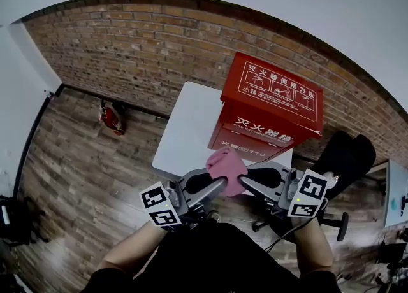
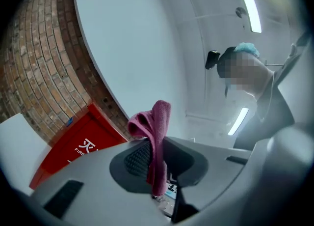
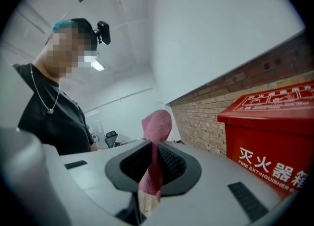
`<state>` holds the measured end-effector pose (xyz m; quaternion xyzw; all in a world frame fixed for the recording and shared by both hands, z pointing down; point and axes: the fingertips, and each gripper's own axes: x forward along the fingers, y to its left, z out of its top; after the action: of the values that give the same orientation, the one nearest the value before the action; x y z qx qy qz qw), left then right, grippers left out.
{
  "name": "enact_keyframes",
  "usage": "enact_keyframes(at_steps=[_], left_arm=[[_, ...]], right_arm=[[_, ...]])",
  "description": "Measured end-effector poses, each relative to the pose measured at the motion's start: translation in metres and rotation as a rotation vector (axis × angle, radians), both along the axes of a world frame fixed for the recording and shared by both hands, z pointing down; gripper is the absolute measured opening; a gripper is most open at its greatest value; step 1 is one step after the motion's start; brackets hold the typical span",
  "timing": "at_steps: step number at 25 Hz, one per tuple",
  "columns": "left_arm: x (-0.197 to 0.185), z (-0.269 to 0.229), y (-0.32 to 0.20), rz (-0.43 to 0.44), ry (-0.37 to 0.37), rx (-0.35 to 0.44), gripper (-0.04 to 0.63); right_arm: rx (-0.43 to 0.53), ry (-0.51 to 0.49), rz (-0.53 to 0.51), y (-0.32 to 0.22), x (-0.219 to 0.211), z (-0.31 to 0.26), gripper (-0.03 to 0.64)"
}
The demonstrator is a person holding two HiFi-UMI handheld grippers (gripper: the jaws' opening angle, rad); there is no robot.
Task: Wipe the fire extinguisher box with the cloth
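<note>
**Item:** cloth, pink, bunched.
**Location:** carried in the air between the two tongs, just in front of the fire extinguisher box. It does not appear to touch the box yet.
**Box:** red, lid down, standing on the white surface by the brick wall.

**Hazards (judged):**
- The cloth is a tight wad, gripped at two points close together. Probably only a small lump would meet the box, so much of the panel could go unwiped unless the cloth is spread.
- Each grip takes only a thin fold. Dragging across the box front could pull the cloth out of one grip, or both, and drop it to the floor.
- The hard tips sit close behind the cloth. A firm press could bring them against the box and scrape the paint.
- A sideways push may shift the box on the surface.

**Tongs:**
- left tongs: nearly closed, ribbed pads pinching a hanging fold of the cloth, with the remainder standing above the tips. Touches nothing else.
- right tongs: drawn in to a narrow gap, pinching another fold of the same cloth, with a rounded bunch rising above the tips. Clear of the box.
</note>
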<state>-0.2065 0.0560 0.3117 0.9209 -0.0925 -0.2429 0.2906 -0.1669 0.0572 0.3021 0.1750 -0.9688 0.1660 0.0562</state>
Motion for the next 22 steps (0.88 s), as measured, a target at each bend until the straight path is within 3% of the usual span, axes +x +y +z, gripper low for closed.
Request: enact_keyframes(at_steps=[4,13,22], left_arm=[[0.003,0.009,-0.008,-0.002,-0.061,-0.076,0.071],[0.0,0.036,-0.024,-0.027,-0.155,-0.157,0.063],[-0.014,0.065,-0.045,-0.112,-0.316,-0.19,0.061]], right_arm=[[-0.077,-0.039,0.03,-0.012,0.004,0.014,0.054],[-0.161,-0.1,0.158,-0.032,0.017,0.049,0.087],[-0.07,-0.072,0.442,-0.049,0.051,0.07,0.083]])
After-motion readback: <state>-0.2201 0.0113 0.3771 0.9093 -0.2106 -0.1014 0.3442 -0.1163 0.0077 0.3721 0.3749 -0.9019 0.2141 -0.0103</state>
